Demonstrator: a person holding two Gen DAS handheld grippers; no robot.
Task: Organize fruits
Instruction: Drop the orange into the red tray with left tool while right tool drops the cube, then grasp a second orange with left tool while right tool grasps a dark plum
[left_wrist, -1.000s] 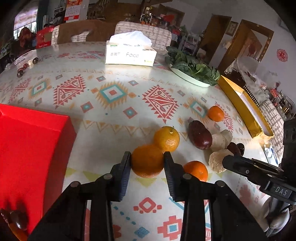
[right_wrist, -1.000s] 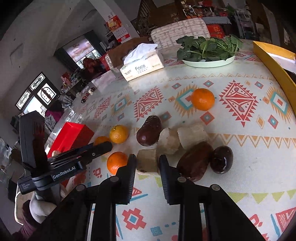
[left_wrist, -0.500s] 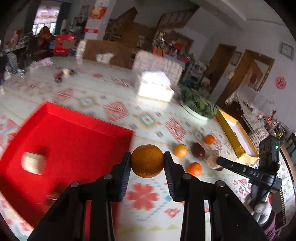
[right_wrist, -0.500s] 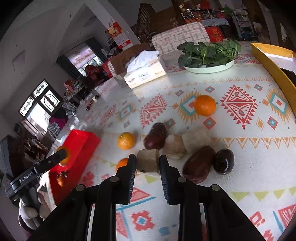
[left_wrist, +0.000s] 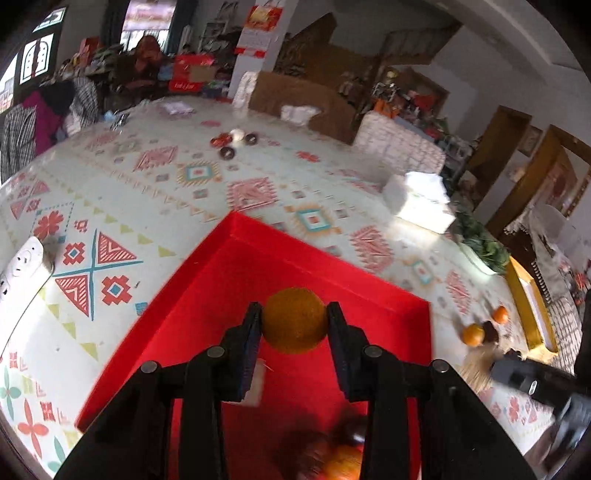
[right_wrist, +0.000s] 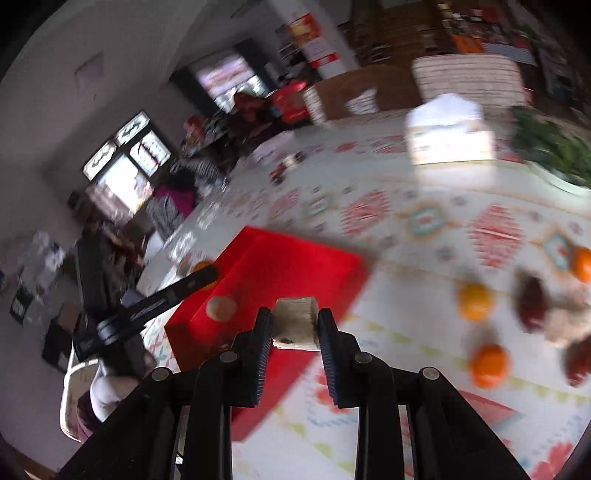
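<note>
In the left wrist view, dark fruit and an orange one (left_wrist: 341, 463) at the bottom of the red tray (left_wrist: 229, 273) are smeared and cut by the lower edge. A pale piece (left_wrist: 256, 384) hides mostly behind the left gripper's (left_wrist: 294, 325) finger. At the right edge the other gripper (left_wrist: 535, 384) is blurred and cropped. The right wrist view is motion-blurred throughout: the tissue box (right_wrist: 448, 136), the greens (right_wrist: 554, 147) cropped at upper right, and the dark fruits (right_wrist: 532, 302) at right lack detail.

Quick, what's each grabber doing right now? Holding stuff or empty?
Left gripper: closed on an orange, over the red tray.
Right gripper: closed on a pale beige chunk, near the tray's edge.
</note>
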